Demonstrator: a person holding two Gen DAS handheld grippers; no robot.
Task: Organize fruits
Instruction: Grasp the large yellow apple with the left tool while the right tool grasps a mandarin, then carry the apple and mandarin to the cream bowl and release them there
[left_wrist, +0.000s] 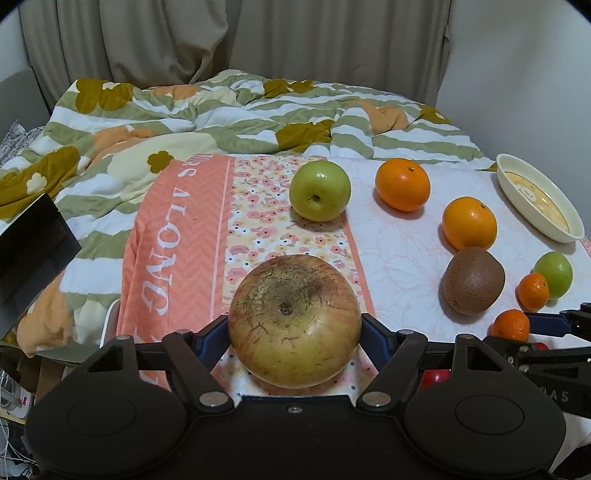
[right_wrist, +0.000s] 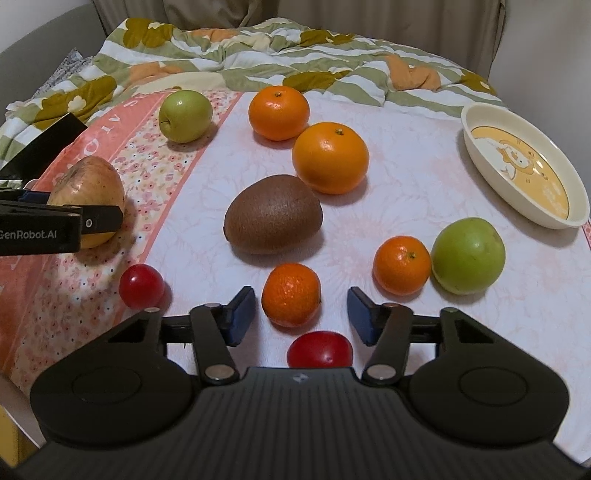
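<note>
My left gripper is shut on a big yellow-red apple, which rests on the cloth; it also shows in the right wrist view. My right gripper is open around a small mandarin, fingers apart from it. A red cherry tomato lies just behind the mandarin, close to the camera. Another tomato, a kiwi, two oranges, a second mandarin and two green apples lie on the cloth. A cream oval dish stands empty at the right.
The fruits lie on a pink and white cloth spread over a bed. A rumpled green-striped floral quilt lies behind it. A dark flat object sits at the left. Curtains hang behind.
</note>
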